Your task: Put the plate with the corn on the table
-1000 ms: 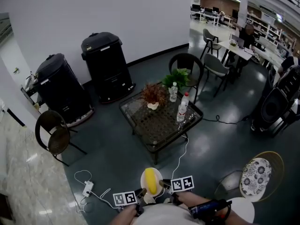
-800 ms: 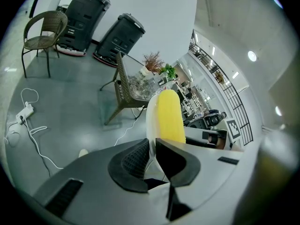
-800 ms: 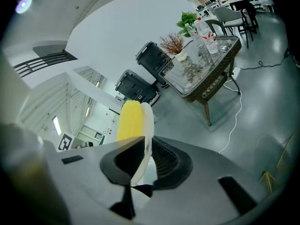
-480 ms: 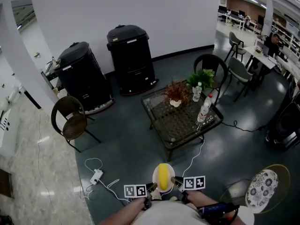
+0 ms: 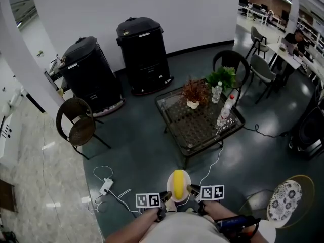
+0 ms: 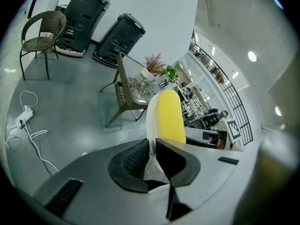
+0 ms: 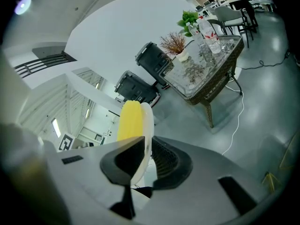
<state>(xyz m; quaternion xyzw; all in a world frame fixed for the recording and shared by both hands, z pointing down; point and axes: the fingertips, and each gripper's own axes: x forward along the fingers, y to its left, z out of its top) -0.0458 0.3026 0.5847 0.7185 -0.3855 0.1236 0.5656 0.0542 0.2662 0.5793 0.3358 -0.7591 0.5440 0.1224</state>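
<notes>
**Plate with corn gripped from both sides, in the air, short of the table**

The left gripper [image 5: 165,196] pinches the left rim of the white plate [image 5: 186,177]. The right gripper [image 5: 192,190] pinches the right rim. In each gripper view the jaws are closed on the plate edge, one pad on each face, with no gap showing.

The yellow corn [image 5: 178,185] lies on the plate with its length pointing far, toward the table. The plate sits roughly level between the two marker cubes, close to the person's body at near centre. It is over the dark floor and touches nothing but the jaws.

The table [image 5: 195,129], with a glass top on a wicker frame, stands far-right of the plate and well apart from it. Two potted plants [image 5: 193,92] and clear bottles [image 5: 226,110] stand along its far and right sides. The near-left part of the top is bare.

On the floor, a white power strip [image 5: 106,186] with its cable lies left of the grippers. Two black bins [image 5: 143,54] stand against the far wall. A wicker chair [image 5: 76,128] is far left, and a round patterned seat [image 5: 284,197] is near right.
</notes>
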